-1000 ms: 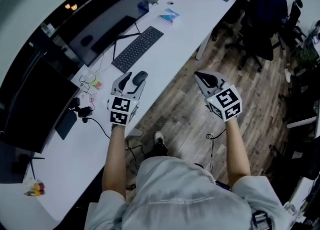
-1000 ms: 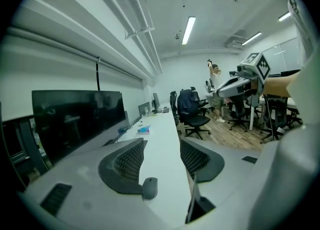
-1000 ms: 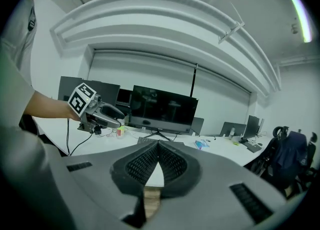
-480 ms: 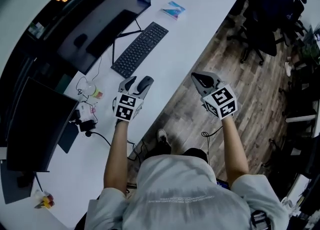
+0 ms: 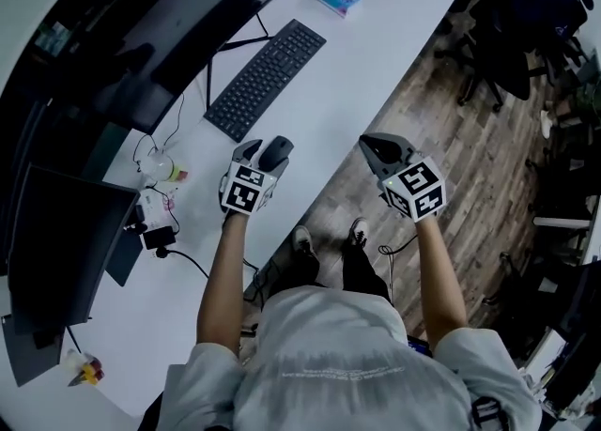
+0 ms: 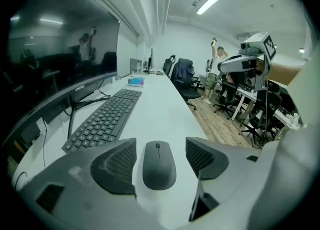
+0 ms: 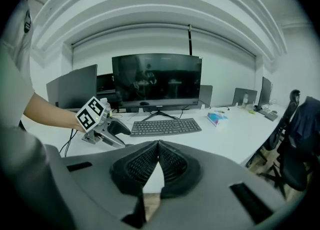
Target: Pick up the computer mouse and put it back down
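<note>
Your left claw [image 5: 264, 150]: its jaws stand wide apart and have just been opening; the computer mouse [image 6: 159, 166] sits between them, with a gap of bare worktop on either side, so neither pad presses on it.
Computer mouse: dark, lying flat on the white worktop [image 5: 349, 70], near the front edge and just off the near end of the keyboard [image 5: 266, 79], its wheel end pointing away from you.
Your right claw [image 7: 159, 146]: the pads meet at their tips and nothing is between them; you hold it out over the wooden floor [image 5: 470, 166], off the worktop's edge and well apart from the mouse.
Keyboard: black, lying lengthwise along the worktop in front of the monitor [image 7: 156, 81].
Your arms: both are stretched forward, the left over the worktop, the right beside it.
</note>
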Action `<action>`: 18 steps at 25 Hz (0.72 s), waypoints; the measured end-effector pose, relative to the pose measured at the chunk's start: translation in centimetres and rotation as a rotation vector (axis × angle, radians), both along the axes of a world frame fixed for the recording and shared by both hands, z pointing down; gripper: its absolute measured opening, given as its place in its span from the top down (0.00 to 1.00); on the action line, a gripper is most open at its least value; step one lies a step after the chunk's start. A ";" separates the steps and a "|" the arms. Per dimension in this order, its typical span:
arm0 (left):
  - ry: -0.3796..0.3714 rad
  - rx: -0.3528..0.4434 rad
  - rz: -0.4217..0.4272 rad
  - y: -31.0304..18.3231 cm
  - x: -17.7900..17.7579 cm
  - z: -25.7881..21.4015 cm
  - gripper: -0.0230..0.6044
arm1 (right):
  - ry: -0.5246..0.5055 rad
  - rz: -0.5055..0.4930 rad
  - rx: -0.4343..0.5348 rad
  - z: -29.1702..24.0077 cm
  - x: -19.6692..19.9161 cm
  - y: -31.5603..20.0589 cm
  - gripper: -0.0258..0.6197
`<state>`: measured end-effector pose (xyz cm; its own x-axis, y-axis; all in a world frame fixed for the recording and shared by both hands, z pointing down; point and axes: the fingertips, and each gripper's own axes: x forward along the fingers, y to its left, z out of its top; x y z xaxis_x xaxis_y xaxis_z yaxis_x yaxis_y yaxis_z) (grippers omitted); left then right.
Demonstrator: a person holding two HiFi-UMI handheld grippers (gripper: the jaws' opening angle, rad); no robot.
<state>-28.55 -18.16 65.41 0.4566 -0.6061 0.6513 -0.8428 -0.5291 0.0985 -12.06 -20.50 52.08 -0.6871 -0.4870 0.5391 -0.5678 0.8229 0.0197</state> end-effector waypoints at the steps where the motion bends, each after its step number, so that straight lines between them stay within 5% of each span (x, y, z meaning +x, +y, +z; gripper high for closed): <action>1: -0.001 -0.017 -0.005 0.0 0.1 0.8 0.51 | 0.001 -0.006 -0.010 0.4 0.0 -0.2 0.96; 18: -0.071 -0.186 -0.022 -0.4 0.6 7.2 0.47 | 0.035 -0.014 -0.095 5.8 1.0 -3.6 0.96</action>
